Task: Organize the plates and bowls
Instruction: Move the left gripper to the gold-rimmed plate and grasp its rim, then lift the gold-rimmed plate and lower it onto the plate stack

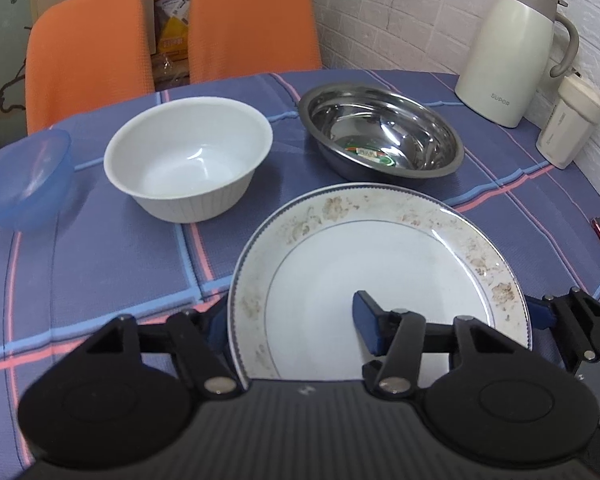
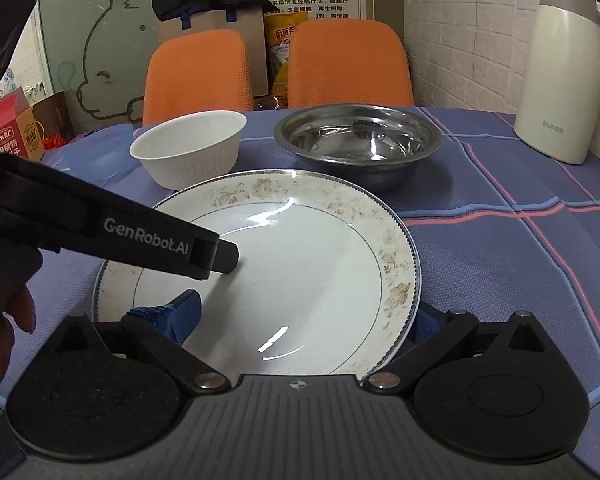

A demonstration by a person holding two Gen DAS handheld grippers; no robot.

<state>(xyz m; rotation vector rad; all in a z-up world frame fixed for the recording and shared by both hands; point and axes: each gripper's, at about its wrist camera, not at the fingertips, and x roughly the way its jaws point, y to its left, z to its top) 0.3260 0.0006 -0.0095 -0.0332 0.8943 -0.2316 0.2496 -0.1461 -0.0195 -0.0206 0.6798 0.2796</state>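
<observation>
Both grippers straddle the plate's near rim, on the table.
Table (image 1: 112, 248), checked blue cloth; plate (image 1: 380, 264) nearest; behind it steel basin (image 1: 380, 132), white bowl (image 1: 188, 160). Left gripper (image 1: 288, 328) and right gripper (image 2: 300, 320): fingers spread wide, rim between, grip uncertain. Risk: glazed rim slipping, striking bowl.

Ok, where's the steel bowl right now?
The steel bowl sits at the table's far side, right of the white bowl, just beyond the plate.
</observation>
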